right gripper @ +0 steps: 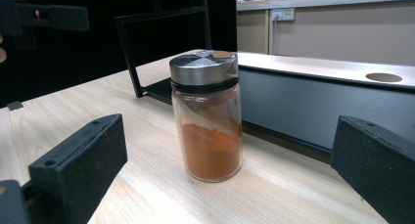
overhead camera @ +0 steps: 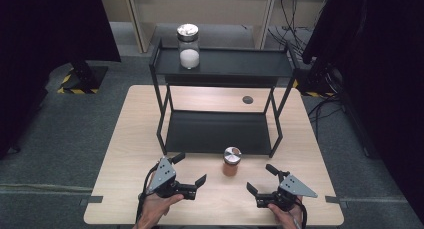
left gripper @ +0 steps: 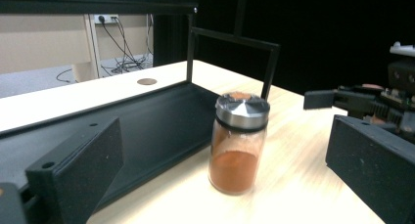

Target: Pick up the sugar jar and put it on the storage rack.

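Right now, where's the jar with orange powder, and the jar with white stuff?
orange powder jar (right gripper: 207, 116), right gripper view, on its glass side.
white powder jar (overhead camera: 189, 49), high view, on its glass body.

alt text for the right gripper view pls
A glass spice jar with a silver lid, part full of orange-brown powder, stands upright on a light wooden table between the right gripper's open black fingers, untouched. A black metal rack sits behind it.

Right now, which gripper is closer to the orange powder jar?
Right, but only slightly. The right gripper sits open just right of the jar, toward the person; the left gripper sits open a little farther off at its left.
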Demonstrator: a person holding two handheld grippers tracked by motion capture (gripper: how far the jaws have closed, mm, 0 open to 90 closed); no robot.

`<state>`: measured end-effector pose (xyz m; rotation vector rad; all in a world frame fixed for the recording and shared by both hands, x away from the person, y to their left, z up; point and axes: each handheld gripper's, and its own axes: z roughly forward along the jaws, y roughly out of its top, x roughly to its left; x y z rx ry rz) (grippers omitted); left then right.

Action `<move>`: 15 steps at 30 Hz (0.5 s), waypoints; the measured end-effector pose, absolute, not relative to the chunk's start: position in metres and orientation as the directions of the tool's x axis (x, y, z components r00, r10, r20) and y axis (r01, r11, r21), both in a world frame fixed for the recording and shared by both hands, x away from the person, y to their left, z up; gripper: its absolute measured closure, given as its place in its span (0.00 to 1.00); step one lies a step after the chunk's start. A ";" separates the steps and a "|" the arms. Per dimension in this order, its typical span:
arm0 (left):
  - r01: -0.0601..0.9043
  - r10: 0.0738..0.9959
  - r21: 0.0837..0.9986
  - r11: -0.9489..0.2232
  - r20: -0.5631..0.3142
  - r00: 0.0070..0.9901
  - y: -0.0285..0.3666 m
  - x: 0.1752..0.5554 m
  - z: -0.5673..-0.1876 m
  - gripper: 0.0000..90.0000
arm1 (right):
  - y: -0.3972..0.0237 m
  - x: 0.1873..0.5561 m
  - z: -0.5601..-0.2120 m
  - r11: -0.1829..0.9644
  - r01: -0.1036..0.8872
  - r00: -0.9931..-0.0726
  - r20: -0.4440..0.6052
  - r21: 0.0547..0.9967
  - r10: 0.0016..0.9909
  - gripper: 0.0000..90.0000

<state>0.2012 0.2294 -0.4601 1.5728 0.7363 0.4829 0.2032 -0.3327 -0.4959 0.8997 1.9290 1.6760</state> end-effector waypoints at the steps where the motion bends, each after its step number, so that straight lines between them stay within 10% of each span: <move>1: 0.180 0.697 0.983 -0.023 -0.113 0.708 0.230 0.200 -0.463 0.00 | -0.333 0.203 -0.496 0.058 0.192 -0.698 0.095 0.980 0.710 0.01; 15: 0.157 0.706 0.988 -0.012 -0.103 0.701 0.236 0.188 -0.495 0.00 | -0.333 0.203 -0.496 0.059 0.189 -0.697 0.091 0.980 0.711 0.01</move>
